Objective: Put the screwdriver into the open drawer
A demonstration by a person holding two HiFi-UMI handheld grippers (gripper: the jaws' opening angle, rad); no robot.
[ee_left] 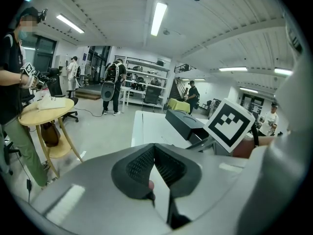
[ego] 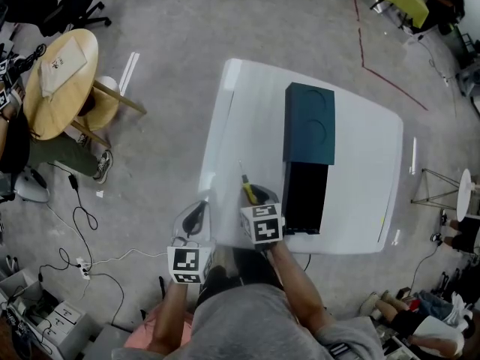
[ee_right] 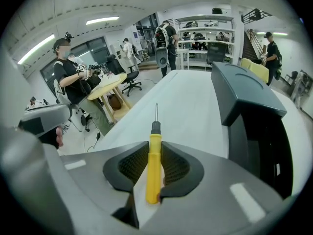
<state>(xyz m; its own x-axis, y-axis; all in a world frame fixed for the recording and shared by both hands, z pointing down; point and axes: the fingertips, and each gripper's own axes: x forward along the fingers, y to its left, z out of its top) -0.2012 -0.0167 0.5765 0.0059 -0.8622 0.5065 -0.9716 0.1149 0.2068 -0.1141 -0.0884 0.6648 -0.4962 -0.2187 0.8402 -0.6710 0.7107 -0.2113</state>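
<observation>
Your right gripper (ee_right: 154,150) has its fingers clamped on the yellow handle of the screwdriver (ee_right: 154,166), one pad on each side. The black collar and thin metal shaft stick out past the fingertips, pointing up the frame along the white table (ee_right: 190,106).

In the head view, the screwdriver (ego: 247,189) sits in your right gripper (ego: 253,198) just below the middle of the frame, near the table's lower edge (ego: 352,235). It is just left of the open drawer (ego: 305,197) and outside it. The drawer shows as a dark, pulled-out cavity below the dark teal cabinet (ego: 309,122). In the right gripper view the drawer (ee_right: 259,148) lies at the right of the frame.

Your left gripper (ee_left: 154,150) has its pads together at the tips with nothing between them. In the head view it (ego: 196,214) hangs at the table's left edge, lower left of the screwdriver.
</observation>
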